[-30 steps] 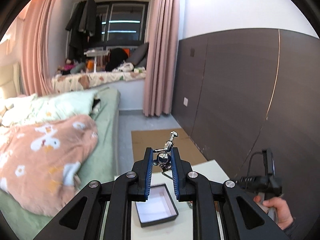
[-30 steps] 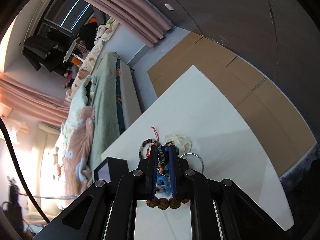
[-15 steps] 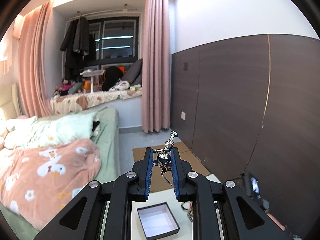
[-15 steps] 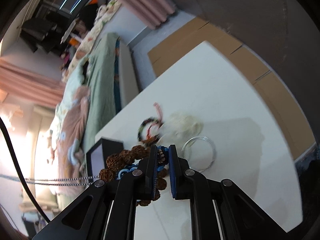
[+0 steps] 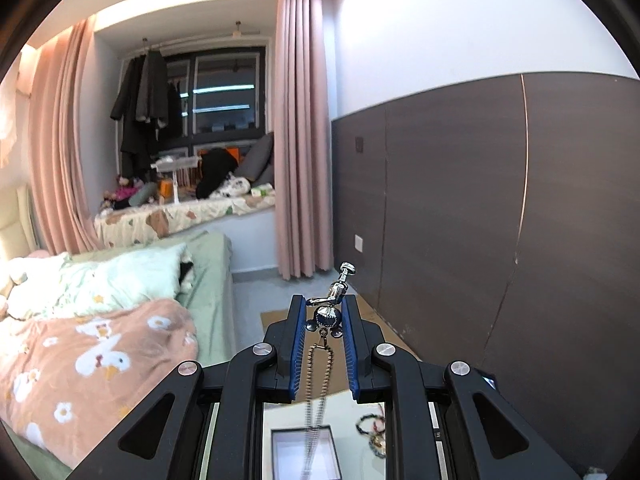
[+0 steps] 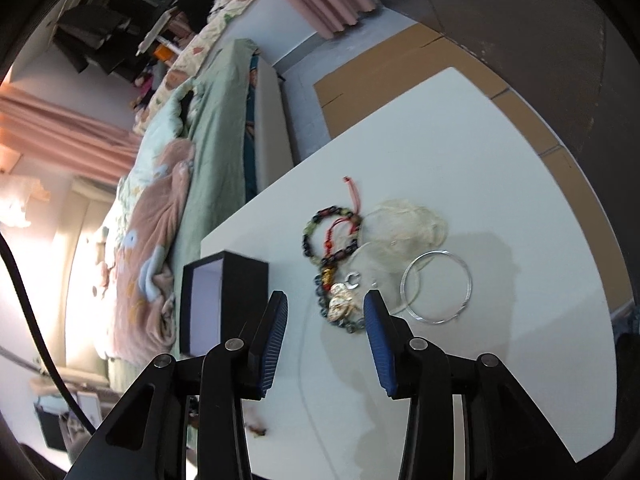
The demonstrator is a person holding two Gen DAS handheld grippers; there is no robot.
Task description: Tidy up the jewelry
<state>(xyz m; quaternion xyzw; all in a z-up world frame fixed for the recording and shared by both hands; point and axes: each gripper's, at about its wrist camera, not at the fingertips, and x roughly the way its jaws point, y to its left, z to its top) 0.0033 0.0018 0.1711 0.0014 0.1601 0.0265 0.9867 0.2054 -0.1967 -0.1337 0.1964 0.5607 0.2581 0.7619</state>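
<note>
My left gripper (image 5: 324,312) is shut on a silver figure pendant (image 5: 332,304), held high; its ball chain (image 5: 318,380) hangs down toward an open black box (image 5: 304,452) with a white lining. My right gripper (image 6: 326,308) is open and empty above the white table (image 6: 500,208). Just beyond its fingertips lie a dark bead bracelet with a gold charm (image 6: 338,304), a green-and-black bead bracelet (image 6: 328,236) with a red cord, a silver bangle (image 6: 436,286) and a sheer pouch (image 6: 400,232). The black box (image 6: 216,300) stands left of them. A blurred brown bit (image 6: 256,430) lies under the right gripper.
A bed with pink and green bedding (image 5: 100,340) runs along the table's left side. Cardboard sheets (image 6: 400,60) cover the floor beyond the table. A dark panelled wall (image 5: 480,220) stands on the right. A black cable (image 6: 24,312) crosses the right wrist view's left edge.
My right gripper has opened and let go of the brown bead bracelet it held. My left gripper has risen with the pendant, its chain now dangling over the box.
</note>
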